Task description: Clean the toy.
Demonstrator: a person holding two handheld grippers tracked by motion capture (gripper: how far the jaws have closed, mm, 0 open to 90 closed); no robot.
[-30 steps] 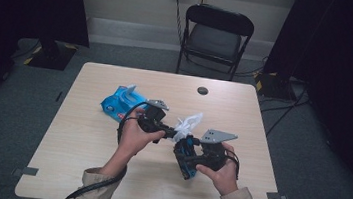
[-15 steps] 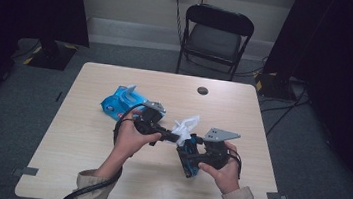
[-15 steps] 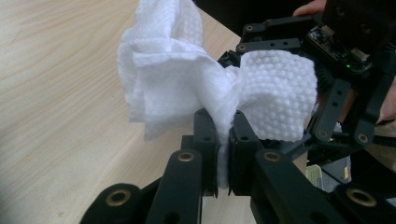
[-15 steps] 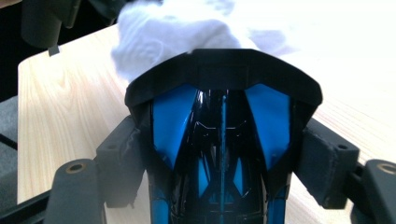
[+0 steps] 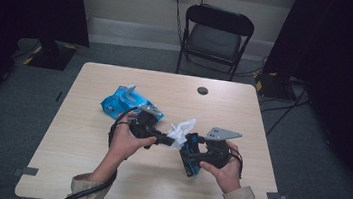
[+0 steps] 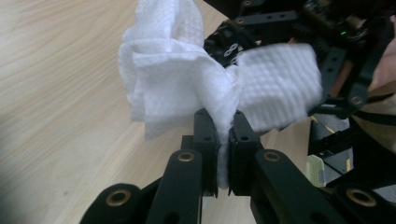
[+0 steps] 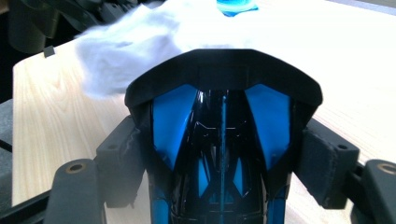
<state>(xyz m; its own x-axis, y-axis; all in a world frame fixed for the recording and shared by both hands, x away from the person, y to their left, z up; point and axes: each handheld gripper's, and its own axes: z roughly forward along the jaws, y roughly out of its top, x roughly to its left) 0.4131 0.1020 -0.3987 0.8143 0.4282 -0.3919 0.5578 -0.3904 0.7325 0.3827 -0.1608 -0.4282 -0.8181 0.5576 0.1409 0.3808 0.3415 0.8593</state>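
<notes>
Above the worktop (image 5: 104, 182), near its middle: left tool (image 5: 172, 142), jaws pinched tight on a white wipe (image 6: 187, 79); right tool (image 5: 189, 156), jaws spread around a black-and-blue toy car (image 7: 223, 140), clamping its sides. The wipe lies against the car's upper end, seemingly so one hand steadies while the other cleans. Behind the left hand, flat on the worktop: blue wipe packet (image 5: 121, 101).
</notes>
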